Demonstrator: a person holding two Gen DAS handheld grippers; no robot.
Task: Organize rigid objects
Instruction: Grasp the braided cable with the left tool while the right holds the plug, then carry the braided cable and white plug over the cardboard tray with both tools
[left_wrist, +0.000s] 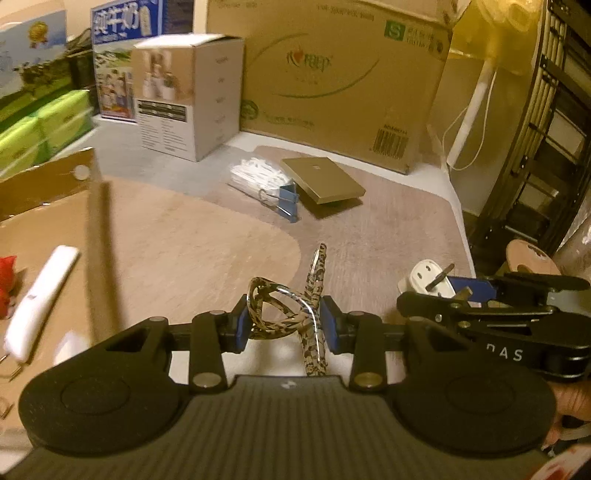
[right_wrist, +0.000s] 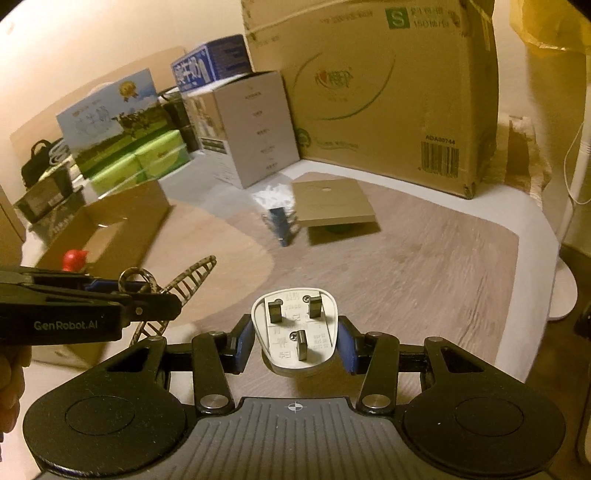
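Note:
My left gripper (left_wrist: 286, 325) is shut on a leopard-print hair clip (left_wrist: 295, 306) and holds it above the table; it also shows in the right wrist view (right_wrist: 173, 288). My right gripper (right_wrist: 295, 339) is shut on a white three-pin plug (right_wrist: 295, 332), pins facing forward; the plug also shows at the right of the left wrist view (left_wrist: 430, 280). An open cardboard box (left_wrist: 48, 229) lies at the left with a white bar-shaped object (left_wrist: 40, 302) and a red item (right_wrist: 74, 258) inside.
On the wood-pattern mat (right_wrist: 424, 266) lie a flat gold box (left_wrist: 321, 179), a blue binder clip (left_wrist: 286, 197) and a bundle of white sticks (left_wrist: 255, 173). Large cardboard carton (left_wrist: 332, 81), grey box (left_wrist: 192, 96) and green packs (left_wrist: 44, 125) stand behind. Fan stand (left_wrist: 472, 107) at right.

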